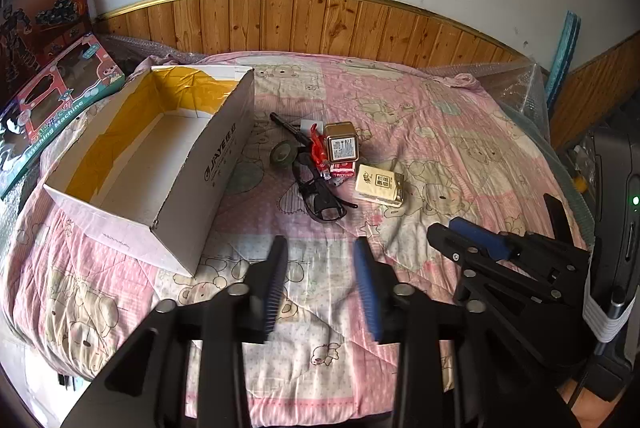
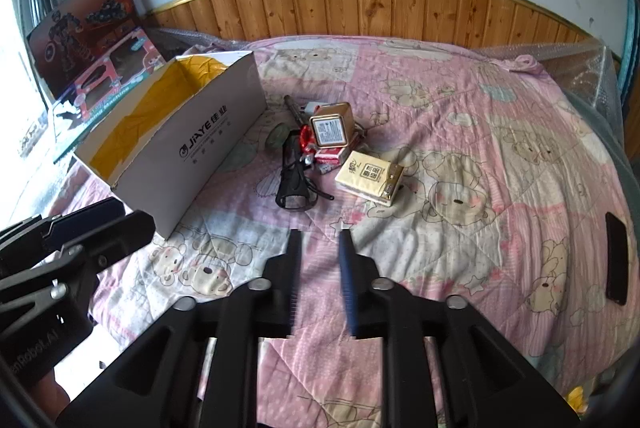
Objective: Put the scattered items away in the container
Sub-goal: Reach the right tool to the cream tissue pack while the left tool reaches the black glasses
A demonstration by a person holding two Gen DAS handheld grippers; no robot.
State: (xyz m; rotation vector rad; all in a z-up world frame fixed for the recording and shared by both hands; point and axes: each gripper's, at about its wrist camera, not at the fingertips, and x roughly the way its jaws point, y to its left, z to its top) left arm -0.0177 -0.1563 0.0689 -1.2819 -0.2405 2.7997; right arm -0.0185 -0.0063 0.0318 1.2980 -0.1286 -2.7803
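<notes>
An open white cardboard box [image 1: 224, 163] [image 2: 208, 143] with yellow tape inside lies empty on the left of the pink quilt. To its right is a cluster: a gold tin [image 1: 340, 147] [image 2: 331, 125], a red card pack [image 1: 343, 171] [image 2: 332, 154], a yellow tissue pack [image 1: 379, 185] [image 2: 370, 177], black glasses [image 1: 320, 193] [image 2: 294, 183], a tape roll [image 1: 285, 155] [image 2: 277, 136] and a black pen [image 1: 288, 127]. My left gripper [image 1: 322, 248] [image 2: 132, 216] is open near the quilt's front. My right gripper [image 2: 320, 240] [image 1: 452, 228] is open too, holding nothing.
Two toy boxes [image 1: 52, 107] [image 2: 100, 67] lean by the wall left of the cardboard box. A black phone [image 2: 616, 256] lies at the quilt's right edge. Bubble wrap [image 1: 516, 83] covers the far right corner. Wood panelling [image 1: 320, 23] runs behind the bed.
</notes>
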